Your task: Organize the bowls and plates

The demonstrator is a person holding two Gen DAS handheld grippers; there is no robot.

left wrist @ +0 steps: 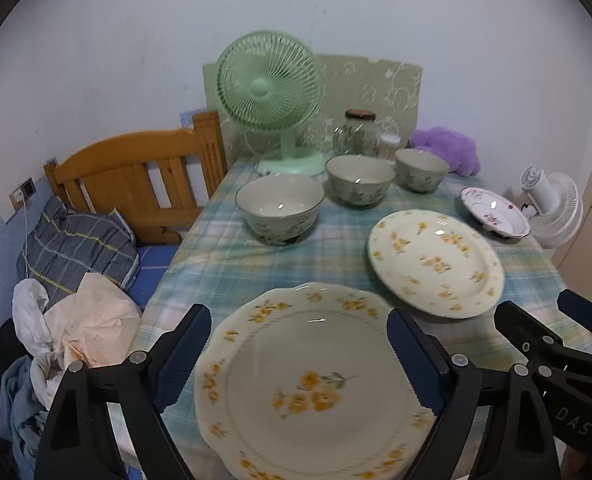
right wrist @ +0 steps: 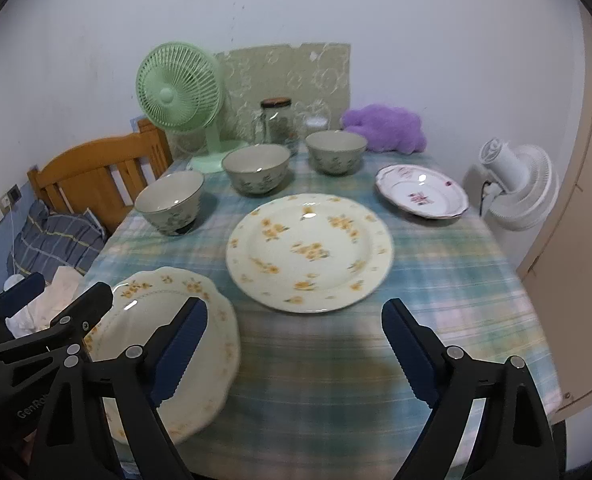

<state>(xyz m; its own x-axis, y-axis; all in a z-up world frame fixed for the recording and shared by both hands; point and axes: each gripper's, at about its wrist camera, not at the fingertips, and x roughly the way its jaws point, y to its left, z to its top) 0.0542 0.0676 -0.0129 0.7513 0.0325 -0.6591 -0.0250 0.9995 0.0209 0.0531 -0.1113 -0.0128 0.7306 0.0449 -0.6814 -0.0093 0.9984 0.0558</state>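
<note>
We see the left gripper (left wrist: 299,354) spread wide above the near scalloped plate (left wrist: 319,384), its blue pads on either side of the plate's span yet gripping nothing; the right gripper (right wrist: 294,346) is likewise wide apart, with only the plaid tablecloth (right wrist: 435,272) between its fingers (neither tool has hold of anything). In the right wrist view the left tool's black body carries the letters "GenRo", cut off by the frame; in the left wrist view the other tool's body reads "DAS", the rest hidden. The task's things sit on the cloth: the scalloped plate at the near left edge; a round yellow-flowered plate (right wrist: 309,252) at mid-table; a small pink-flowered plate (right wrist: 421,196) far right; three bowls in a diagonal row behind, the left bowl (right wrist: 170,208), the middle bowl (right wrist: 256,174) and the right bowl (right wrist: 335,156). Behind them stand a green fan (right wrist: 178,96) and a glass jar (right wrist: 278,122).
</note>
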